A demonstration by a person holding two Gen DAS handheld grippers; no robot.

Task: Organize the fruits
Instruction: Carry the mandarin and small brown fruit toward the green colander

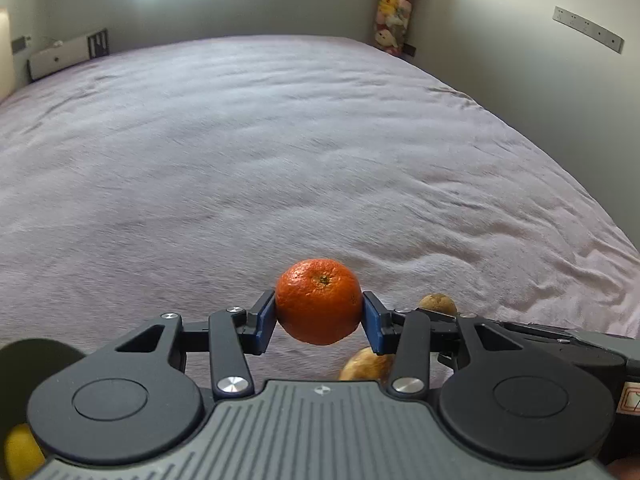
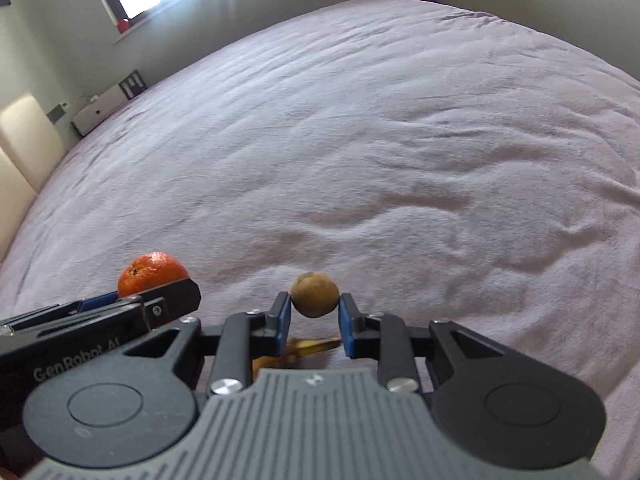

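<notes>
carrying step: left gripper [image 1: 319, 322] clamps an orange [image 1: 319, 301], right gripper [image 2: 313, 314] a small brown fruit [image 2: 314, 294]; next, set each down sorted.

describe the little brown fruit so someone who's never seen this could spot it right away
Above the wide pink bedspread, two grippers sit side by side. The right gripper pinches the small brown fruit: round and dull tan, far smaller than the bright orange beside it.
</notes>
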